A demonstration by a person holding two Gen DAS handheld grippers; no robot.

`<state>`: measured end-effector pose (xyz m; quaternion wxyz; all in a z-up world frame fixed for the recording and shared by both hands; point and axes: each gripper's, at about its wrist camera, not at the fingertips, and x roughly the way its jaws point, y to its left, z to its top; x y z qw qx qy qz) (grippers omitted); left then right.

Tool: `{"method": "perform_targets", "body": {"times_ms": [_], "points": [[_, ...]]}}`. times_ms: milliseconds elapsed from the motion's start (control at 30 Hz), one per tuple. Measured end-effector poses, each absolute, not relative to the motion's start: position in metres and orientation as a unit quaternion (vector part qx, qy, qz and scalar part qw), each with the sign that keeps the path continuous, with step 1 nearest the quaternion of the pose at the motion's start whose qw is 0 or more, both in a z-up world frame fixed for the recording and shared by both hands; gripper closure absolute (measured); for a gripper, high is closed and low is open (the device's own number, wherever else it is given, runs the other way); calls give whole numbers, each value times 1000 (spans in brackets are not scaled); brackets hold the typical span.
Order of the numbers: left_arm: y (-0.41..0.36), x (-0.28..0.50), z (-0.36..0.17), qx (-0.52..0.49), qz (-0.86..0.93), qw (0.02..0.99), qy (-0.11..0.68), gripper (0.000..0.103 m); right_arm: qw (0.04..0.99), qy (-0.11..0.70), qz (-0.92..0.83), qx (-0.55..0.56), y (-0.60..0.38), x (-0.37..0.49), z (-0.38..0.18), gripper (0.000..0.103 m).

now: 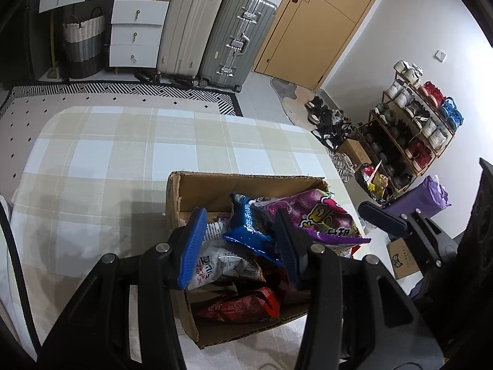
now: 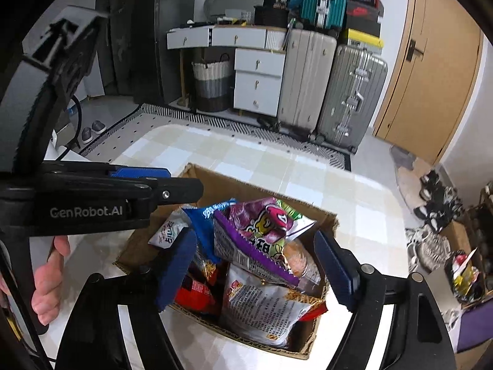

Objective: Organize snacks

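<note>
My right tool (image 2: 255, 268) hangs spread wide over the cardboard box (image 2: 215, 182), its blue pads either side of the heaped packets and pressing on none. The purple snack bag (image 2: 262, 231) lies on top of the heap between them, with a white printed bag (image 2: 262, 305) at the near end. My left tool (image 1: 237, 246) has its pads narrowly parted above the same box; the blue packet (image 1: 246, 231) and a white packet (image 1: 215, 265) lie below them, and I cannot tell whether either is pinched. A red packet (image 1: 243, 305) lies nearest. The box stands on the checked bench (image 1: 107, 160). Beyond it, suitcases (image 1: 215, 30) and white drawers (image 1: 135, 30) line the far wall.
</note>
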<state>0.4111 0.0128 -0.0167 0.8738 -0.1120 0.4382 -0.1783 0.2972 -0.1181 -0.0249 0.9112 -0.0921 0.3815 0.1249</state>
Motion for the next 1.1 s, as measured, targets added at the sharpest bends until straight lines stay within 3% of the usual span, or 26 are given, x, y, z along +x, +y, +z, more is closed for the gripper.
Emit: {"method": "perform_targets", "body": {"times_ms": [300, 433, 633, 800, 900, 1100], "points": [[18, 372, 12, -94, -164, 898, 398, 58, 940, 314, 115, -65, -137, 249, 3, 20], [24, 323, 37, -89, -149, 920, 350, 36, 960, 255, 113, -20, -157, 199, 22, 9], [24, 229, 73, -65, -125, 949, 283, 22, 973, 205, 99, 49, -184, 123, 37, 3], [31, 154, 88, -82, -117, 951, 274, 15, 976, 178, 96, 76, -195, 64, 45, 1], [35, 112, 92, -78, -98, 957, 261, 0, 977, 172, 96, 85, -196, 34, 47, 1], [34, 35, 97, -41, -56, 975, 212, 1, 981, 153, 91, 79, -190, -12, 44, 1]]}}
